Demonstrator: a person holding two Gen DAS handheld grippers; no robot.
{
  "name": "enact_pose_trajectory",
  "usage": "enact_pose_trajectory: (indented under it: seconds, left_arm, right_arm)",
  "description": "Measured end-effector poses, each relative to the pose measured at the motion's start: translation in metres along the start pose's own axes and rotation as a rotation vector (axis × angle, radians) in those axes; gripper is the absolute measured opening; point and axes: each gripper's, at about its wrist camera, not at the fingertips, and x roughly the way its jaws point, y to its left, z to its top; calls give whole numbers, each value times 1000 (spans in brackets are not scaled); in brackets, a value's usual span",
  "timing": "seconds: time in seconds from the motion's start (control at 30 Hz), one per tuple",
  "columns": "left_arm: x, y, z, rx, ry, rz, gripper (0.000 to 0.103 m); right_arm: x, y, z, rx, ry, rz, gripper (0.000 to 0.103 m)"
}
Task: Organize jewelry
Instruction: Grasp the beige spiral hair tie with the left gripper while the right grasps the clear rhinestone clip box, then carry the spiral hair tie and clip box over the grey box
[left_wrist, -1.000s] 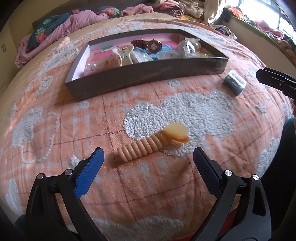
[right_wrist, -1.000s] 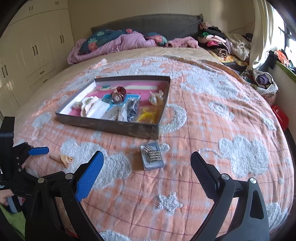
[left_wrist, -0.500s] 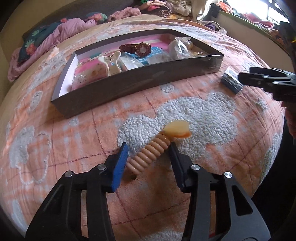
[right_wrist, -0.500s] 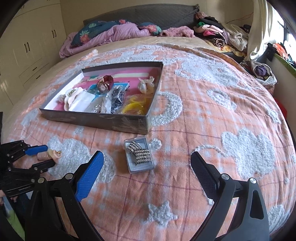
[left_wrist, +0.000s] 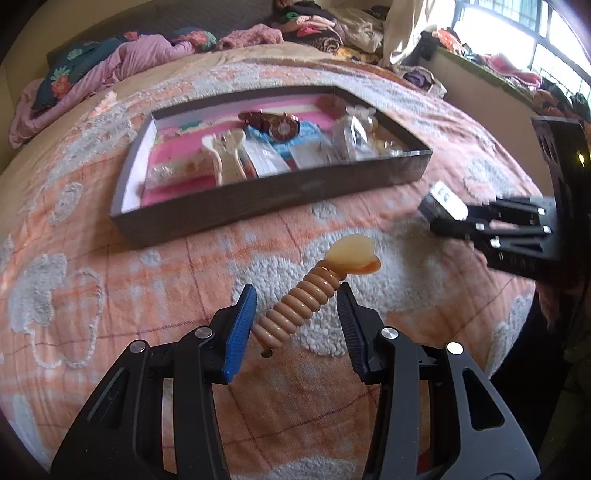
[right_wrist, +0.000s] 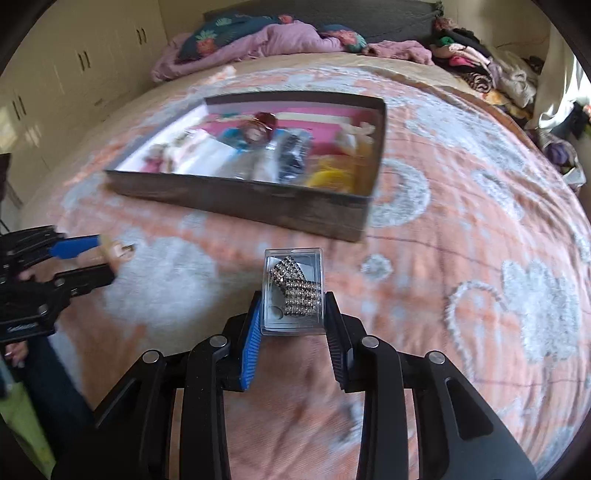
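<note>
A dark shallow tray (left_wrist: 236, 210) (right_wrist: 280, 206) on the bed holds a watch (left_wrist: 280, 127) and other jewelry. A tan ribbed bracelet with a heart charm (left_wrist: 306, 299) lies on the blanket between the fingers of my left gripper (left_wrist: 295, 314), whose jaws stand narrowly around it; the left pad touches it, the right one stands apart. My right gripper (right_wrist: 293, 314) is shut on a clear plastic box of rhinestone jewelry (right_wrist: 293, 291), pads against both its sides. Each gripper shows in the other's view: the right (left_wrist: 495, 229), the left (right_wrist: 85, 258).
The bed has an orange blanket with white fluffy patches (right_wrist: 480, 258). Pillows and purple bedding (right_wrist: 266, 40) lie at the head. Clothes (right_wrist: 480, 70) are piled at the far right. Cupboards (right_wrist: 55, 85) stand at the left.
My left gripper moved in and narrowed around the bracelet. My right gripper moved forward and closed on the clear box.
</note>
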Motion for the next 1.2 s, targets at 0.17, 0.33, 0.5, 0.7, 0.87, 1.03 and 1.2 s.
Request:
enact_pose_trajectory:
  seconds: [0.17, 0.33, 0.5, 0.7, 0.87, 1.03, 1.2]
  left_arm:
    - [-13, 6, 11, -22, -34, -3, 37]
    - [-23, 11, 24, -44, -68, -6, 37]
    - [-33, 15, 40, -53, -104, -1, 25]
    - [-36, 20, 57, -45, -133, 7, 7]
    - [-23, 30, 52, -64, -84, 2, 8]
    - [-13, 40, 31, -99, -19, 9, 39]
    - [8, 44, 14, -119, 62, 8, 47]
  right_arm:
    - [-22, 10, 8, -4, -57, 31, 31]
    - [-45, 17, 19, -10, -118, 48, 31]
    - [-62, 25, 34, -32, -167, 59, 31]
    - [-68, 28, 44, -41, -197, 54, 31]
    - [-68, 28, 45, -39, -202, 52, 31]
    - [-65, 27, 43, -34, -189, 57, 31]
    - [-61, 26, 43, -30, -187, 59, 31]
